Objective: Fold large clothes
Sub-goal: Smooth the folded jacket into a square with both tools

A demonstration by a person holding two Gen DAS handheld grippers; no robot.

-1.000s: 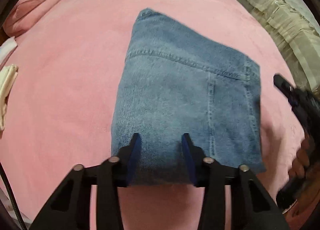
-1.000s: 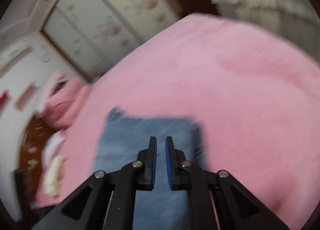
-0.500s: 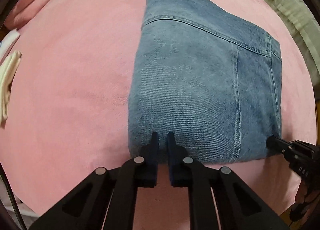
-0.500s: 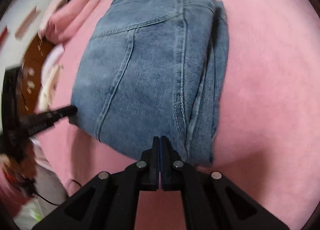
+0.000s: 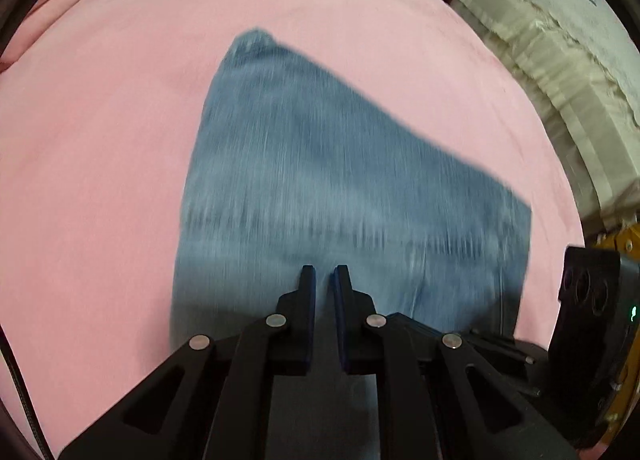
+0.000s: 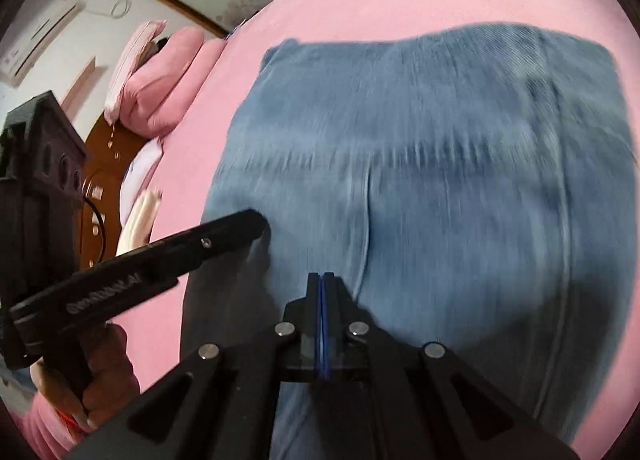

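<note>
1. The folded jeans (image 5: 344, 196) lie on the pink bedspread (image 5: 100, 164), with their near edge running under both tongs; the denim is smeared by motion blur in both views.
2. The left gripper (image 5: 324, 280) sits over that near edge with a narrow gap between its blue-lined fingers — I cannot tell whether any denim is caught in the gap.
3. From the right wrist view the left gripper (image 6: 256, 222) comes in from the side, its tip against the jeans' (image 6: 420, 180) left edge, and a hand (image 6: 100, 372) holds its handle.
4. The right gripper (image 6: 323, 280) has its fingers pressed together over the denim — whether cloth is pinched between them cannot be made out.
5. Pink pillows (image 6: 168, 80) are stacked at the far end of the bed, beside a wooden headboard (image 6: 108, 188).
</note>
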